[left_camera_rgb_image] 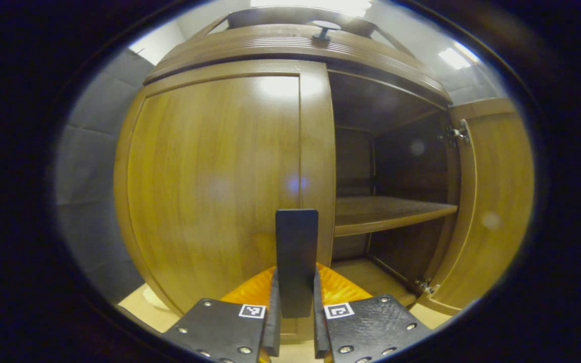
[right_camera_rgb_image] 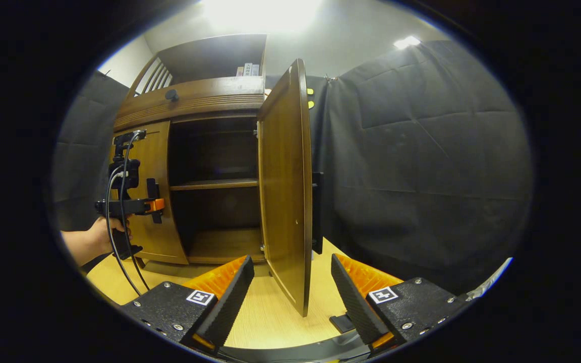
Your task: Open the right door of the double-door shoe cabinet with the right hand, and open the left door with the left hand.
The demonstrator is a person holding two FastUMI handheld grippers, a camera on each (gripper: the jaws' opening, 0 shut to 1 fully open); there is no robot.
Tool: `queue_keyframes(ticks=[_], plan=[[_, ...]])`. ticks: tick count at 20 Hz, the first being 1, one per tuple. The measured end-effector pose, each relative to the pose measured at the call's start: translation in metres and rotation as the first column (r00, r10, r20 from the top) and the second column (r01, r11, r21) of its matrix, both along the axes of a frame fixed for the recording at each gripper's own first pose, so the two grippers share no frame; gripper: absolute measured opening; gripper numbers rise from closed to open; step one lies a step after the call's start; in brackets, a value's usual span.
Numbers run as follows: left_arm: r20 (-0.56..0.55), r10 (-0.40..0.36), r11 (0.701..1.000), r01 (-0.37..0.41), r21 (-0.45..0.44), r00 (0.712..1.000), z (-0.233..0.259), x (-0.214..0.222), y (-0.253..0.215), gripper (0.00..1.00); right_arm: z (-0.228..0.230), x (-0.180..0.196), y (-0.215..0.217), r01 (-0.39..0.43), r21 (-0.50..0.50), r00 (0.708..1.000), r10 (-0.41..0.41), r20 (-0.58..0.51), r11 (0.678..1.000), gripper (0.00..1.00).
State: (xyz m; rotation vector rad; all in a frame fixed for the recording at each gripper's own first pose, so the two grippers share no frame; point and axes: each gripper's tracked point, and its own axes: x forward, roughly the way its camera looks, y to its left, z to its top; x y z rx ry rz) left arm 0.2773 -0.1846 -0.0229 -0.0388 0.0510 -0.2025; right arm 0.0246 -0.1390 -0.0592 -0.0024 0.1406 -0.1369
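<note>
Brown wood filled the left gripper view: the shoe cabinet (left_camera_rgb_image: 290,45) stood close ahead, its left door (left_camera_rgb_image: 210,181) shut flat against the frame and its right door (left_camera_rgb_image: 492,212) swung wide, two metal hinges (left_camera_rgb_image: 456,134) showing on its inner edge. Behind the open side lay a dark interior with one wooden shelf (left_camera_rgb_image: 386,212) across the middle. The left gripper (left_camera_rgb_image: 296,302) had its two fingers drawn in on a dark upright handle (left_camera_rgb_image: 296,252) at the left door's right edge, both pressing its sides. A small dark knob (left_camera_rgb_image: 324,33) stood on the moulded band above the doors.

In the right gripper view, the cabinet stood farther off on a pale wooden floor (right_camera_rgb_image: 270,312). The right door (right_camera_rgb_image: 285,186) was seen nearly edge-on, swung out toward the camera, with a dark handle (right_camera_rgb_image: 317,212) on its far face. The right gripper (right_camera_rgb_image: 293,297) was spread wide, its fingers apart on either side of the door's lower edge and gripping nothing. To the left, a hand (right_camera_rgb_image: 101,237) held the left gripper (right_camera_rgb_image: 153,200) against the closed left door (right_camera_rgb_image: 150,191), with cables (right_camera_rgb_image: 119,252) hanging from the rig. Whether it touched the door could not be judged from here. Black quilted cloth (right_camera_rgb_image: 421,166) hung to the right of the cabinet.
</note>
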Motion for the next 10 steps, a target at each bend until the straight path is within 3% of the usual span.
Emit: queue_keyframes(ticks=[1,3,9,10], plan=[[-0.003,-0.003,1.000,0.003,-0.019,1.000,0.004,0.001,-0.003,0.28,0.002,0.000,0.002,-0.005,0.000,1.000,0.005,0.004,1.000,0.95],[-0.005,-0.014,0.999,0.014,-0.032,1.000,0.008,-0.002,-0.004,0.21,0.006,0.001,0.006,-0.013,0.004,1.000,0.013,0.014,1.000,0.94],[-0.002,-0.035,0.998,0.035,-0.052,0.999,0.029,-0.012,0.002,0.25,0.014,0.003,0.031,-0.064,-0.008,0.997,0.064,0.036,0.998,0.95],[-0.004,-0.043,0.997,0.043,-0.058,0.999,0.032,-0.011,0.002,0.21,0.014,0.002,0.036,-0.074,-0.007,0.996,0.074,0.041,0.997,0.95]])
